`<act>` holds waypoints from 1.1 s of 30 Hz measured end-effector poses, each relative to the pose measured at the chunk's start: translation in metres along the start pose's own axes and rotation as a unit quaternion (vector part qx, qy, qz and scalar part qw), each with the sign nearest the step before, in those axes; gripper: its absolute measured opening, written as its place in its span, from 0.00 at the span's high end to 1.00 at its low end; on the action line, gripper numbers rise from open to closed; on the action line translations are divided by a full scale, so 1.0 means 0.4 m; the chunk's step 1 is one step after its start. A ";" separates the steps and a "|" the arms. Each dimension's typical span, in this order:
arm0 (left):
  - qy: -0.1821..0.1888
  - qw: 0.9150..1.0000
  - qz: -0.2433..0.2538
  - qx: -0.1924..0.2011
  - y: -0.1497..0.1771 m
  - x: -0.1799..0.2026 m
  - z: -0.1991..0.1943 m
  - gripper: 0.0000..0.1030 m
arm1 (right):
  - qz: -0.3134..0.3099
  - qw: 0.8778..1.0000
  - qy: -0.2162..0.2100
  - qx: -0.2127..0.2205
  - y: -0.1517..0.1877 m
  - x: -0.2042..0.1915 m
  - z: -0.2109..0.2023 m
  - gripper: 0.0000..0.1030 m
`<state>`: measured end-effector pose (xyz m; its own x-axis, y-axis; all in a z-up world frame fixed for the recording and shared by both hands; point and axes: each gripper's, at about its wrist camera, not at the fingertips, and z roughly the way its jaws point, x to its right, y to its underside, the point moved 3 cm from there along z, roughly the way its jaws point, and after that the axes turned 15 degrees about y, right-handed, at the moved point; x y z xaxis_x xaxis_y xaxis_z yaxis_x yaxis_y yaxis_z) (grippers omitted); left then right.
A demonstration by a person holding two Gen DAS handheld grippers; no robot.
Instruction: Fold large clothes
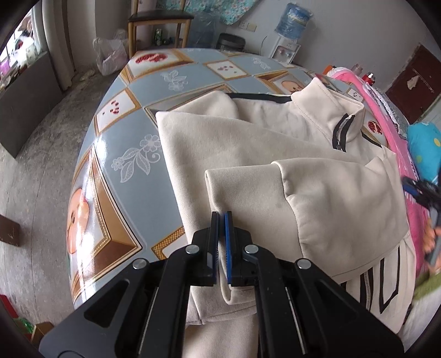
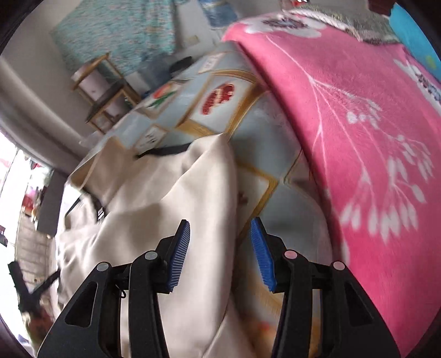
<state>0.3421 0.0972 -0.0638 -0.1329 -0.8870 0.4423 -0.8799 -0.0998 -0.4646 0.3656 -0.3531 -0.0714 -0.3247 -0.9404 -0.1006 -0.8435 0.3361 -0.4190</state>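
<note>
A cream zip-up jacket (image 1: 275,154) with black trim lies on the patterned table (image 1: 132,132), collar at the far right, one sleeve folded across the body. My left gripper (image 1: 222,217) is shut on the sleeve cuff (image 1: 220,190) near the jacket's near edge. In the right wrist view the jacket (image 2: 171,192) lies to the left, blurred. My right gripper (image 2: 220,228) is open and empty, its blue pads (image 2: 180,245) over the jacket's right edge. The right gripper also shows at the right edge of the left wrist view (image 1: 424,192).
A pink floral blanket (image 2: 358,124) covers the table's right side. A blue cushion (image 1: 425,154) lies on it. A wooden chair (image 1: 157,24) and a water dispenser (image 1: 289,35) stand beyond the table. The table's left edge drops to a concrete floor (image 1: 41,170).
</note>
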 end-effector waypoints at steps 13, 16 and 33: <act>0.002 0.999 0.006 0.051 -0.011 -0.007 -0.067 0.97 | 0.015 0.999 -0.008 0.046 -0.001 0.002 0.002 0.94; 0.000 0.997 0.029 0.066 -0.019 0.026 -0.095 0.97 | 0.021 0.998 -0.019 0.059 -0.016 0.006 -0.018 0.94; -0.022 0.995 0.029 0.095 -0.032 0.003 -0.118 0.93 | -0.028 0.993 0.022 0.115 0.012 0.018 -0.128 0.61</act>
<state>0.3318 0.1188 -0.0212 -0.1578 -0.9121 0.3784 -0.7689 -0.1270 -0.6267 0.3374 -0.3555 -0.0278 -0.3033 -0.9523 -0.0347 -0.7424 0.2590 -0.6178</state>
